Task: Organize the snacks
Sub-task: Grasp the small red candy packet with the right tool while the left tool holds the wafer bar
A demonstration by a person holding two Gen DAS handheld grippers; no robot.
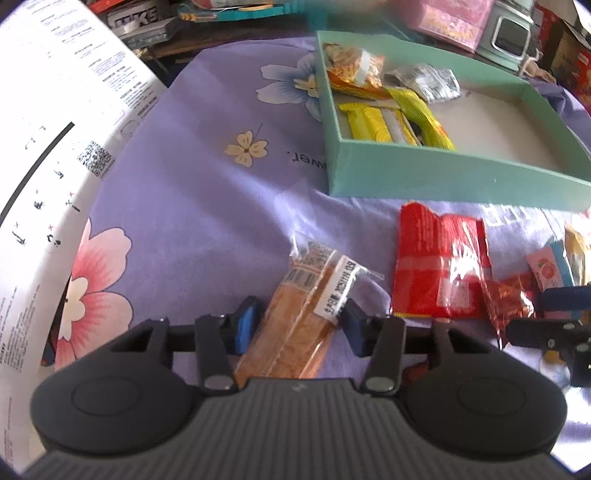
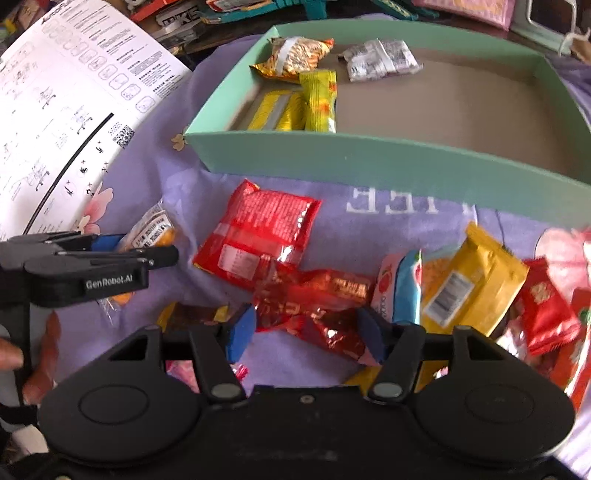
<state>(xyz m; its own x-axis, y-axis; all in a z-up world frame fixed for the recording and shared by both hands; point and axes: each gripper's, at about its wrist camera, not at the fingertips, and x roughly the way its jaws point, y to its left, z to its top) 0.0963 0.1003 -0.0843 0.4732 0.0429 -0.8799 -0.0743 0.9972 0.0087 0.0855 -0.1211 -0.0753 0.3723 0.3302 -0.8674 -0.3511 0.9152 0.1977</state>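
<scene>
A teal box point(image 1: 424, 162) holds several snack packets in its left part; it also shows in the right wrist view point(image 2: 369, 155). My left gripper point(image 1: 301, 319) is open, its jaws on either side of a clear-wrapped orange-brown pastry bar point(image 1: 303, 314) lying on the purple cloth. My right gripper point(image 2: 306, 332) is open around a crinkly red foil candy packet point(image 2: 317, 306). A big red packet point(image 2: 258, 236) lies between the two grippers, also in the left wrist view point(image 1: 439, 262). The left gripper shows at the left in the right wrist view point(image 2: 107, 254).
Pink-and-blue point(image 2: 400, 291), yellow point(image 2: 469, 277) and small red point(image 2: 546, 314) packets lie on the cloth at the right. A large white instruction sheet point(image 1: 48, 129) covers the left. Boxes and clutter point(image 1: 461, 22) stand behind the teal box.
</scene>
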